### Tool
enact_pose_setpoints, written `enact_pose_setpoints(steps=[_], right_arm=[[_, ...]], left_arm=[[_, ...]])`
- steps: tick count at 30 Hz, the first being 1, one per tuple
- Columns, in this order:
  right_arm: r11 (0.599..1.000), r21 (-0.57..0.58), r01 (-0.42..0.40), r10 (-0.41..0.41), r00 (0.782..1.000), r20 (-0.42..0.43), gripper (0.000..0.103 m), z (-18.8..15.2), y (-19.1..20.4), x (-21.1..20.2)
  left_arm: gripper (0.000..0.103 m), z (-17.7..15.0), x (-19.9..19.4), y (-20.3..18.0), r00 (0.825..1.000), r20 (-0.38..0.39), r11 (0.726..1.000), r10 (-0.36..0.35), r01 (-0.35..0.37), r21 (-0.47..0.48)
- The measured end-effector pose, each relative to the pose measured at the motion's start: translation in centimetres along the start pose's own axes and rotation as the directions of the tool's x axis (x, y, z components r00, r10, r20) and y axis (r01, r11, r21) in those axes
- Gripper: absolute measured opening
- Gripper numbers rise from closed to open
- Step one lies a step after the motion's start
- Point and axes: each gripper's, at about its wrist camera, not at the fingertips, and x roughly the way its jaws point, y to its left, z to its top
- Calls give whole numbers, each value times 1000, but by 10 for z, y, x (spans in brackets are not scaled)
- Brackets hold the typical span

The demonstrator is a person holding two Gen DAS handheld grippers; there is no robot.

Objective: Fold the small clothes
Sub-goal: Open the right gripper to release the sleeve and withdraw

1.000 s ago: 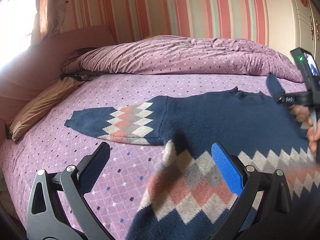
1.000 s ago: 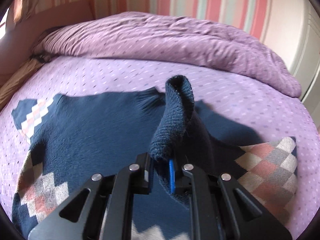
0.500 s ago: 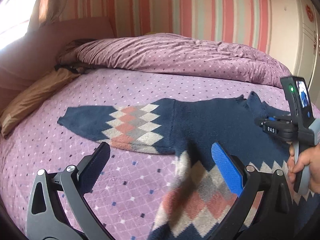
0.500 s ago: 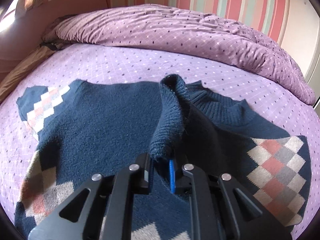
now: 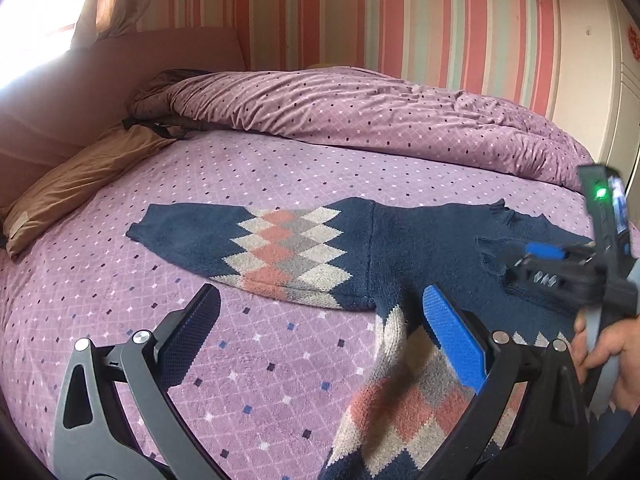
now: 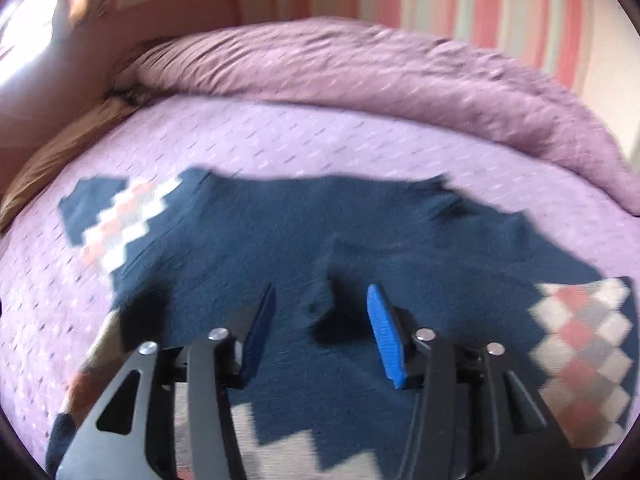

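A navy sweater point(image 5: 420, 248) with pink, grey and cream diamonds lies flat on the purple bedspread point(image 5: 160, 320), its left sleeve point(image 5: 280, 248) stretched out sideways. My left gripper point(image 5: 320, 300) is open above the bedspread at the sweater's left side, holding nothing. My right gripper point(image 6: 321, 294) hangs over the sweater's chest point(image 6: 260, 232) with its jaws opening. The navy cuff of the right sleeve point(image 6: 322, 306) lies slack on the chest between the jaws, and the pads do not press it. In the left wrist view the right gripper point(image 5: 516, 262) is at the right, over that cuff point(image 5: 492, 256).
A rumpled purple duvet point(image 5: 380, 120) is piled along the back of the bed. A brown pillow point(image 5: 80, 184) lies at the left by the pink headboard point(image 5: 120, 72). A white wardrobe point(image 5: 624, 80) stands at the right. A person's hand point(image 5: 608, 352) grips the right gripper's handle.
The right gripper carried the raised sleeve cuff leftward over the chest, then its jaws parted and the cuff dropped onto the sweater. The left gripper stayed open and shifted sideways.
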Motion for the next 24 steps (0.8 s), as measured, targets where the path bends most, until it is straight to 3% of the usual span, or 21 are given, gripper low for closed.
enact_pose_setpoints(steps=[2, 6, 8, 12, 18, 21, 22, 23, 24], right_arm=[[997, 28, 76, -76, 997, 11, 54, 1, -19, -4], [972, 78, 219, -214, 974, -70, 54, -4, -58, 12], [965, 75, 250, -240, 964, -118, 54, -10, -68, 24], [975, 35, 217, -207, 959, -195, 53, -20, -54, 49], [987, -21, 162, -163, 974, -158, 46, -19, -13, 56], [990, 14, 137, -133, 979, -154, 46, -16, -11, 55], [992, 25, 125, -120, 981, -150, 49, -16, -11, 53], [994, 30, 106, -100, 985, -143, 65, -15, -10, 51], [996, 26, 79, -75, 988, -136, 72, -14, -6, 51]], left_arm=[[100, 0, 0, -1, 1000, -4, 1000, -2, 2, 2], [100, 0, -2, -1, 1000, 4, 1000, -3, 3, 2], [100, 0, -4, -1, 1000, 12, 1000, 4, -4, 5], [100, 0, -3, -3, 1000, 9, 1000, 3, -3, 10], [100, 0, 0, 5, 1000, 1, 1000, 9, -9, 5], [100, 0, 1, 16, 1000, -1, 1000, 15, -15, -9], [100, 0, 2, 21, 1000, -4, 1000, 14, -14, -18], [100, 0, 4, 27, 1000, -6, 999, 20, -20, -29], [100, 0, 5, 33, 1000, -9, 999, 25, -25, -34]])
